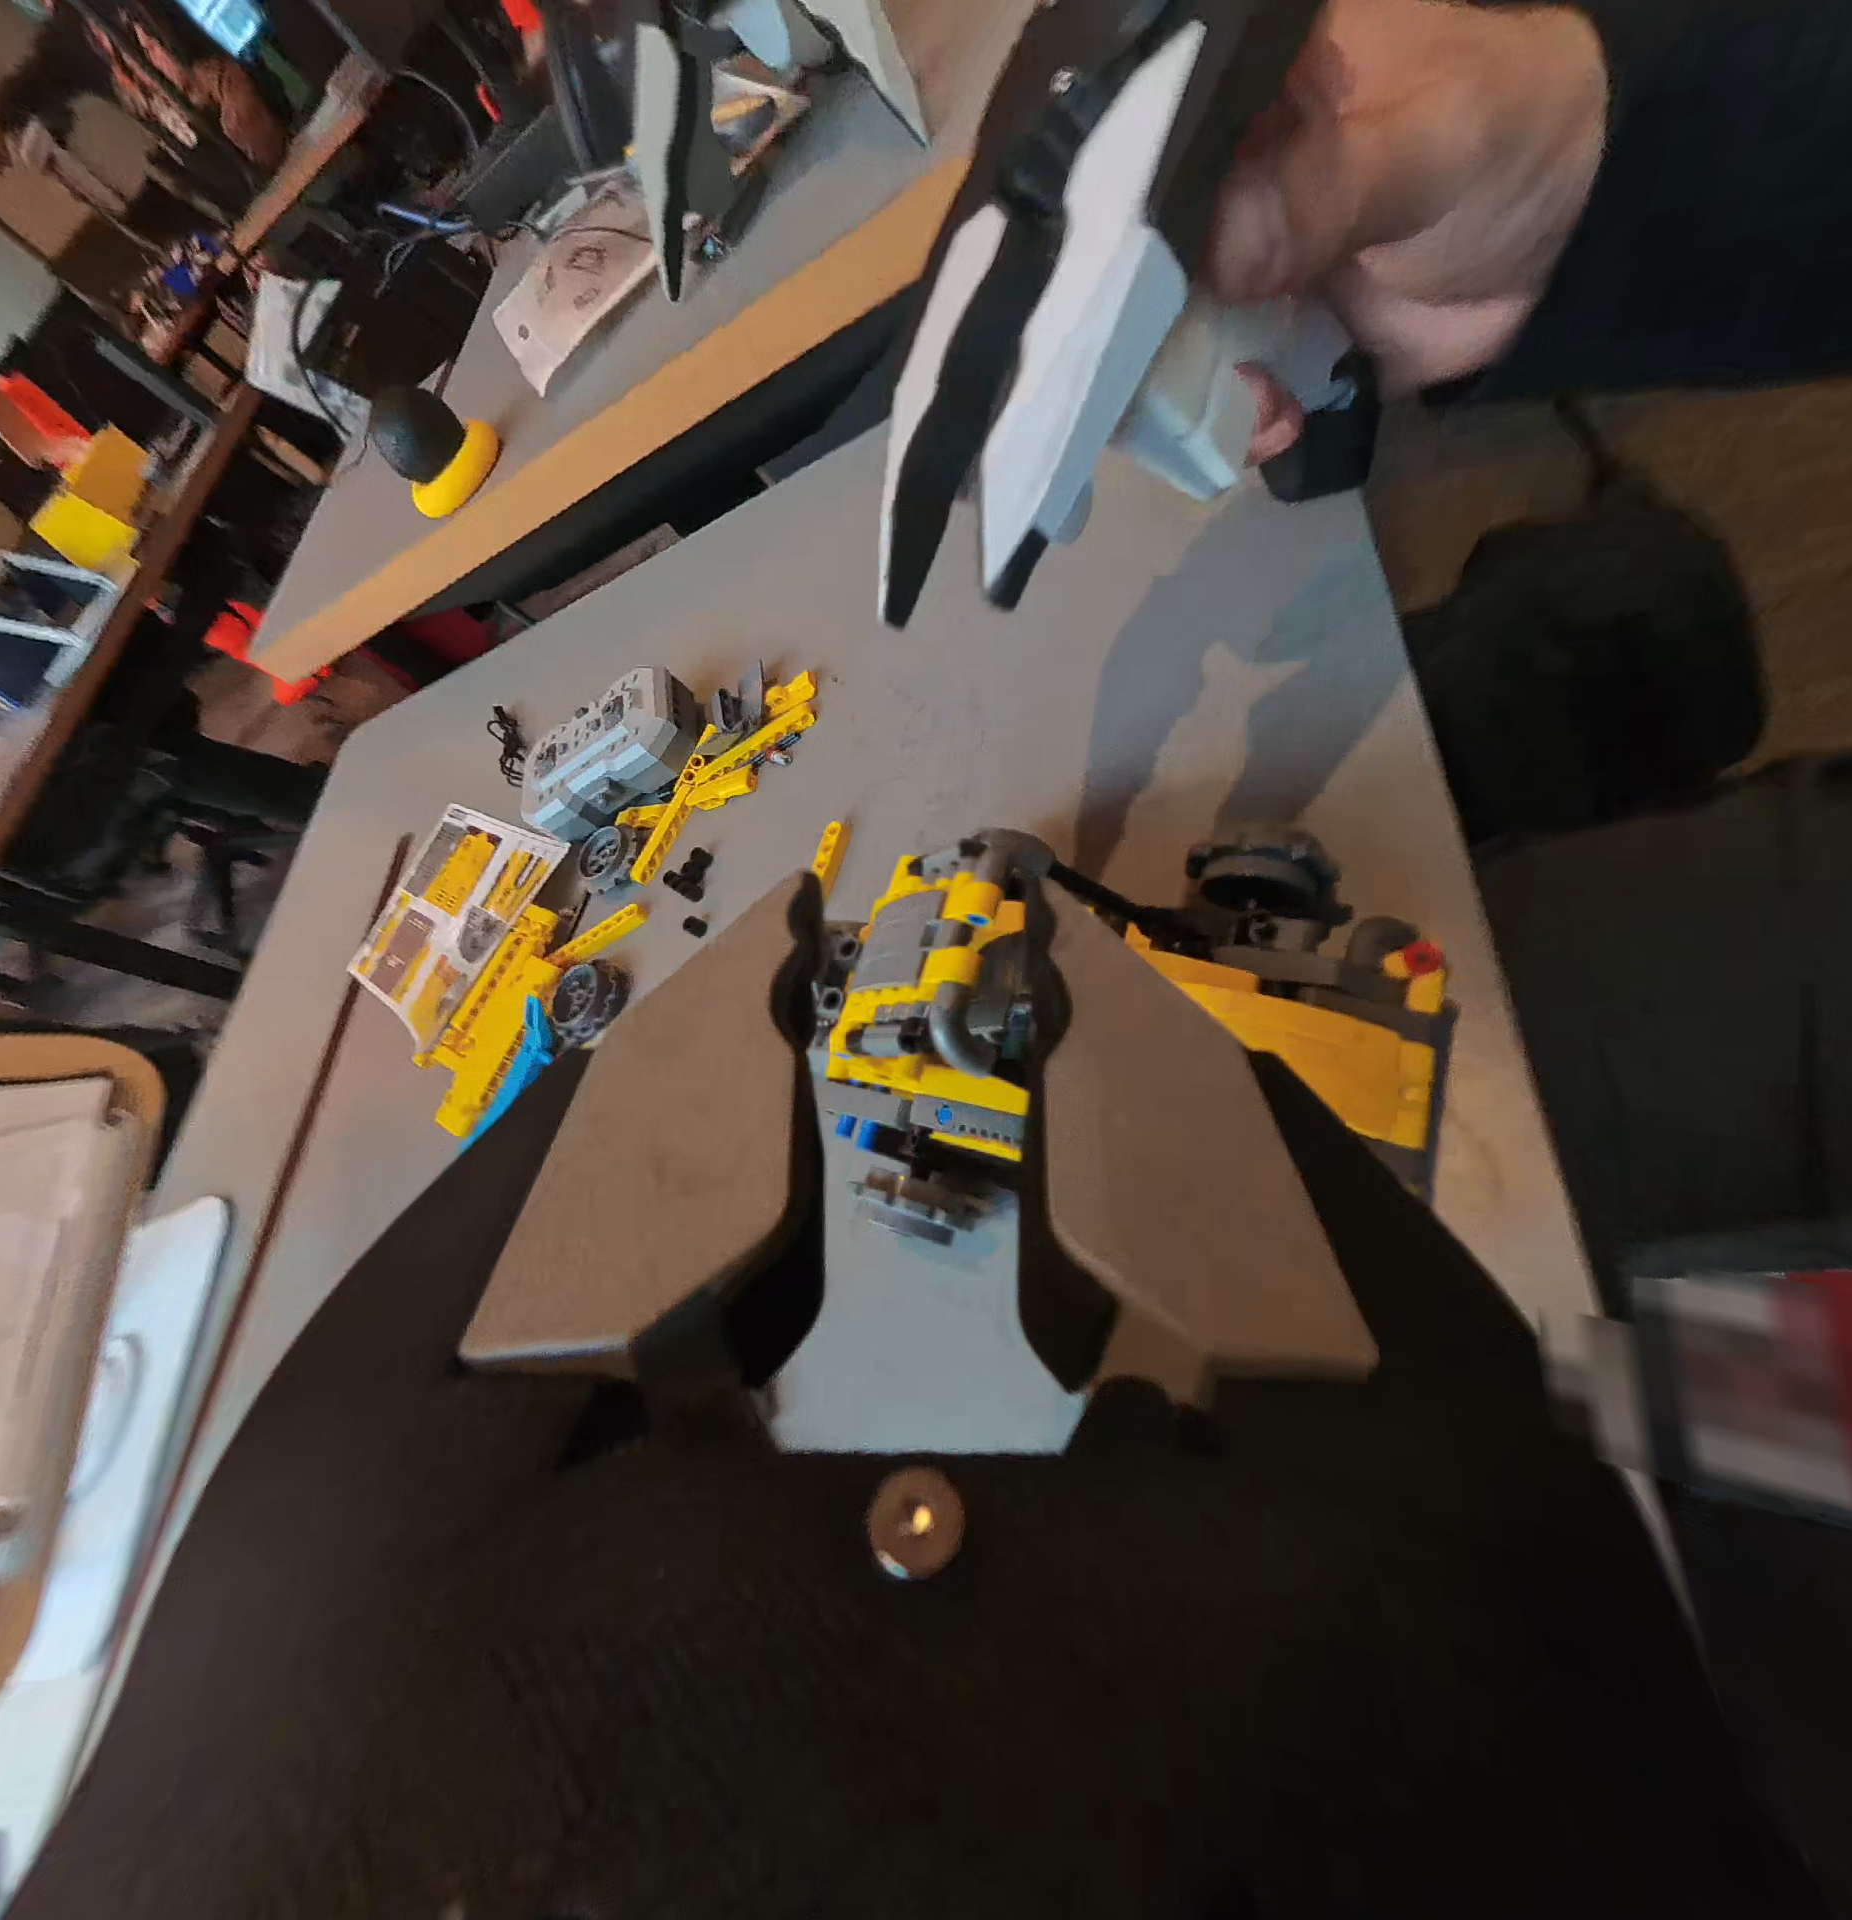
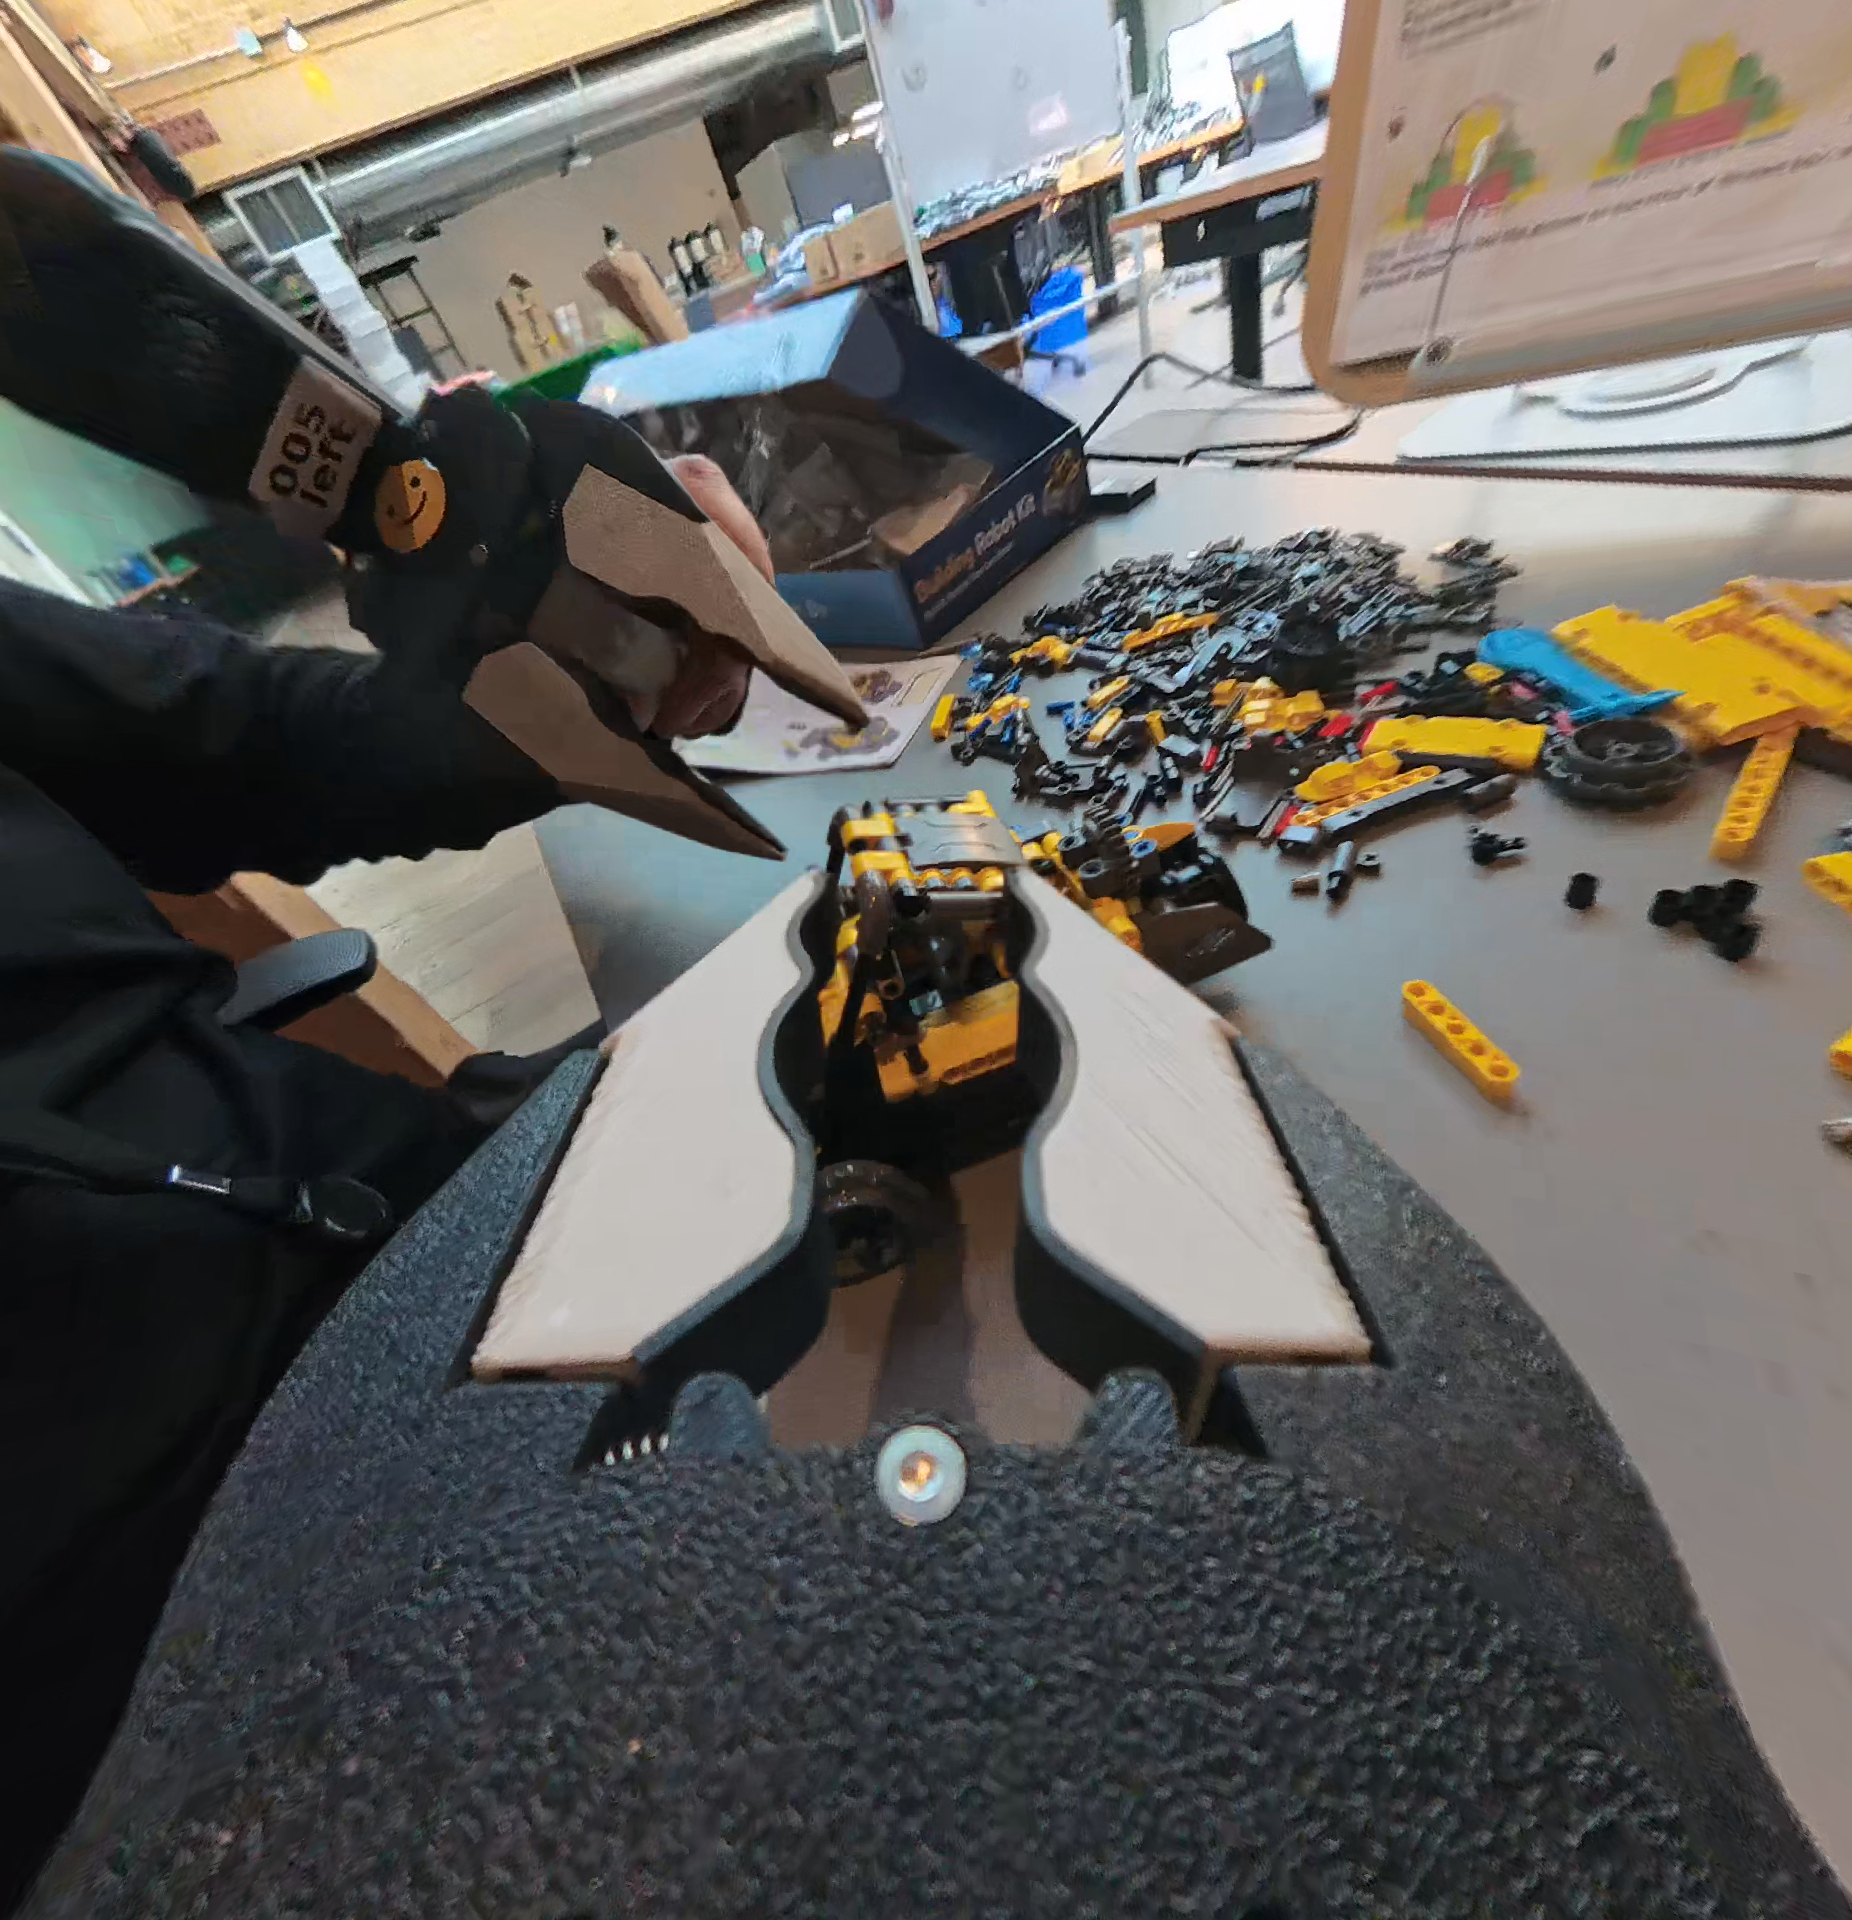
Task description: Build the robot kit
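Note:
A yellow, grey and black brick-built vehicle (image 1: 932, 997) stands on the grey table (image 1: 1005, 707) near its edge. My left gripper (image 1: 917, 888) is open and hovers over it, and the vehicle shows through the gap between the fingers. In the right wrist view the left gripper (image 2: 820, 784) hangs in the air just left of the vehicle (image 2: 927, 935), not touching it. My right gripper (image 2: 922, 883) is open and points at the vehicle from farther back. In the left wrist view the right gripper (image 1: 948, 608) is raised above the table, empty and blurred.
A heap of loose black and yellow pieces (image 2: 1265, 665) lies to the right, with yellow beams (image 2: 1460, 1039) scattered nearer. A blue box (image 2: 901, 488) and a booklet (image 2: 818, 727) lie behind. Part-built assemblies (image 1: 631, 758) and a sheet (image 1: 454, 914) lie left. A screen (image 2: 1587, 187) stands far right. Some 6 cm of space lies between my two pairs of fingers.

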Demonstrator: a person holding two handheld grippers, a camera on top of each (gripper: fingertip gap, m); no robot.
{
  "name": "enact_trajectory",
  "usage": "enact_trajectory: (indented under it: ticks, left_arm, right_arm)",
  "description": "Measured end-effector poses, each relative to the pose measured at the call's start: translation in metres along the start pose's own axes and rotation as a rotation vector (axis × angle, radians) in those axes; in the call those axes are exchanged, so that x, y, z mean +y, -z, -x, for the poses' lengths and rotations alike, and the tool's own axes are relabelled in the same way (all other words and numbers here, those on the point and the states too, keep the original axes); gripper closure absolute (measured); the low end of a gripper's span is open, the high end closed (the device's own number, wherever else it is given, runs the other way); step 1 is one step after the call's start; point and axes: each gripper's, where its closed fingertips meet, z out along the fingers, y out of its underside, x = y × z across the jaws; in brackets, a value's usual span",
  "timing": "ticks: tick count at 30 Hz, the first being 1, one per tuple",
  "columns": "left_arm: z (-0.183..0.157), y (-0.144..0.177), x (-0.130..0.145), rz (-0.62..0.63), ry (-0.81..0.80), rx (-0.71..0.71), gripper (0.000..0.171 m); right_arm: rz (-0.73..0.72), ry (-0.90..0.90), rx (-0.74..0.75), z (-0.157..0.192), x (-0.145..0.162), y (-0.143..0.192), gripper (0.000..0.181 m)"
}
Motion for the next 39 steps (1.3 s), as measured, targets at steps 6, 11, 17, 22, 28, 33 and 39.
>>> enact_trajectory:
  ticks: [6,11,17,22,28,33,39]
  left_arm:
    - [0.009,0.042,0.011,-0.003,0.459,0.041,0.112]
    - [-0.044,0.035,0.053,0.071,0.678,0.117,0.108]
    - [-0.063,0.018,0.082,0.133,0.688,0.072,0.104]
    - [-0.042,0.028,0.092,0.059,0.750,0.038,0.108]
    - [-0.042,0.038,0.091,0.018,0.776,0.102,0.112]
    - [-0.048,0.027,0.081,-0.006,0.797,0.191,0.116]
    - [-0.051,0.026,0.078,-0.019,0.765,0.213,0.130]
  right_arm:
    - [0.110,0.023,0.053,0.009,0.019,0.021,0.139]
    - [0.349,-0.024,0.042,0.016,0.095,-0.001,0.137]
    - [0.468,0.020,0.006,0.036,0.118,-0.021,0.145]
    - [0.457,0.067,0.019,0.051,0.122,-0.034,0.143]
    - [0.277,0.009,0.044,0.055,0.081,-0.029,0.156]
    - [0.263,-0.026,0.099,0.046,0.073,-0.047,0.172]
    - [0.317,-0.001,0.124,0.043,0.081,-0.062,0.180]
